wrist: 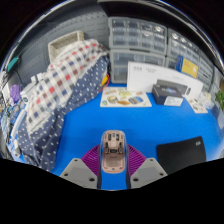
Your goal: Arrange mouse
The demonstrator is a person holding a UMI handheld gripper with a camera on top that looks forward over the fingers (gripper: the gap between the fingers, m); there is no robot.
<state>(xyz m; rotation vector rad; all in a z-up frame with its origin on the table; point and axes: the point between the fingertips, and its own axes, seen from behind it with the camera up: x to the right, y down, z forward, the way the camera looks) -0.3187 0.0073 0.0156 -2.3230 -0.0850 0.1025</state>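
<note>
The mouse's (113,146) rear is hidden between the gripper's (113,166) fingers, the black mouse pad (183,156) is cut off, and box (150,69) lettering is unreadable.

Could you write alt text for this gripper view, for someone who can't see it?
A computer mouse sits between the tool's two open purple-padded fingers on a blue table. A black mat lies to its right, with a checkered cloth and storage drawers beyond.
</note>
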